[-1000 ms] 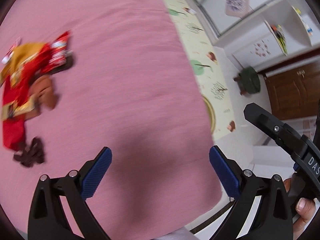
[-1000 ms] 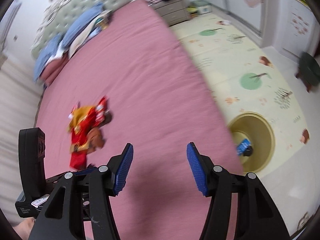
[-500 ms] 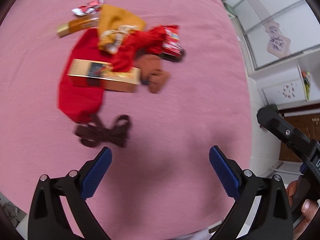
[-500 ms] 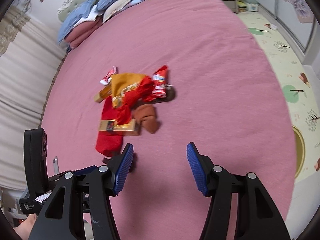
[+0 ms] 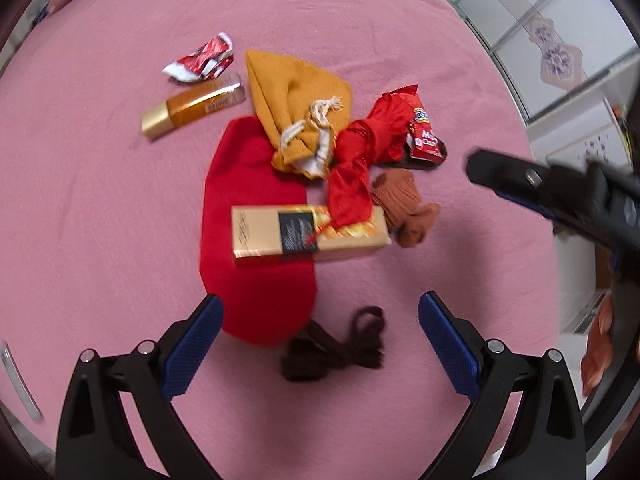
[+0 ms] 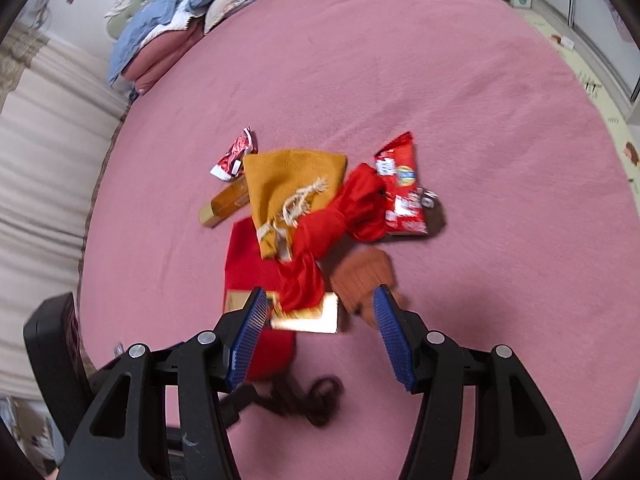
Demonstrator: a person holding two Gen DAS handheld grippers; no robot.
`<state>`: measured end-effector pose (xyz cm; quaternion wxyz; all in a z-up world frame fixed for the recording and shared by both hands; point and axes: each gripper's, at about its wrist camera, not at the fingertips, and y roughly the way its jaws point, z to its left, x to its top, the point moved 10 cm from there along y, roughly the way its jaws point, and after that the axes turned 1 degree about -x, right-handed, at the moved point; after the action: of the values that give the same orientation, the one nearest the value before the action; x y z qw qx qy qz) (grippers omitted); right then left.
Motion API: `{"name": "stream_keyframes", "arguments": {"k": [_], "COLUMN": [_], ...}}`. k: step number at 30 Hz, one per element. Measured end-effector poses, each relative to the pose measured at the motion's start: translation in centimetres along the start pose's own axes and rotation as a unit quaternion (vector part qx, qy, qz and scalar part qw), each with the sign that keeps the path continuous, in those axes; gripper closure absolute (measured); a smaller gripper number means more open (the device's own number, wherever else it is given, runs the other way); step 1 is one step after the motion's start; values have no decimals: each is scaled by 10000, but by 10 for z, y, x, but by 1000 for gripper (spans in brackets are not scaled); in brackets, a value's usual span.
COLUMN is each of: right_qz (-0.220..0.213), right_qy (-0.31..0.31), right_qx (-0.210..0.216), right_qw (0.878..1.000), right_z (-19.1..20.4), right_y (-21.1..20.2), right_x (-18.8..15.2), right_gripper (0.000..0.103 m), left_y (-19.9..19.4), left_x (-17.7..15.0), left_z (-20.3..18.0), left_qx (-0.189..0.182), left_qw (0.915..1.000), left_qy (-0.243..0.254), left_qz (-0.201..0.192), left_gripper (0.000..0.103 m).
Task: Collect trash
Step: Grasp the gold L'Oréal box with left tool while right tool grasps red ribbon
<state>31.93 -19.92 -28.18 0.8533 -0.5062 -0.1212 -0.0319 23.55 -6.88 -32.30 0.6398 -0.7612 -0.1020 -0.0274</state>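
A pile lies on the pink bed (image 5: 100, 208). It holds a gold box (image 5: 308, 234), a gold tube (image 5: 192, 106), a small red-and-white wrapper (image 5: 200, 62) and a red snack bag (image 5: 422, 136). Mixed in are a mustard pouch (image 5: 296, 100), red cloths (image 5: 256, 272), a brown sock (image 5: 404, 210) and a dark brown sock (image 5: 336, 348). My left gripper (image 5: 320, 344) is open above the dark sock. My right gripper (image 6: 320, 336) is open over the gold box (image 6: 308, 316) and the brown sock (image 6: 362, 276). The snack bag (image 6: 400, 192) lies beyond.
Pillows and folded bedding (image 6: 192, 20) lie at the head of the bed. A beige curtain (image 6: 36, 168) hangs on the left. A play mat (image 6: 580, 60) covers the floor to the right, by wardrobe doors (image 5: 552, 52).
Both grippers swung from the bed's edge and floor toward the pile and came closer. The pile now sits central and larger, and the right gripper is over the gold box.
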Motion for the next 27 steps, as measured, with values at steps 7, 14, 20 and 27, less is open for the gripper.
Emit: {"name": "stream_keyframes", "arguments": {"k": [7, 14, 20, 27], "right_qz": [165, 446, 393, 81], "right_qy": [468, 1315, 1374, 1173], "right_qx": [-138, -58, 193, 441], "right_qw": [9987, 9903, 9895, 9921], "right_z": [0, -17, -17, -21], "right_y": [48, 92, 88, 38], "right_x": [18, 26, 25, 28], "right_gripper": [48, 50, 70, 70], "left_y": [17, 24, 32, 49], "left_x": [18, 28, 39, 49], "left_z": [14, 20, 19, 10], "left_qx": [-16, -24, -87, -98], "left_qw": [9986, 9956, 9924, 9768], "left_qy": [507, 918, 1219, 2114], "left_qz": [115, 161, 158, 317], "left_gripper": [6, 6, 6, 6]}}
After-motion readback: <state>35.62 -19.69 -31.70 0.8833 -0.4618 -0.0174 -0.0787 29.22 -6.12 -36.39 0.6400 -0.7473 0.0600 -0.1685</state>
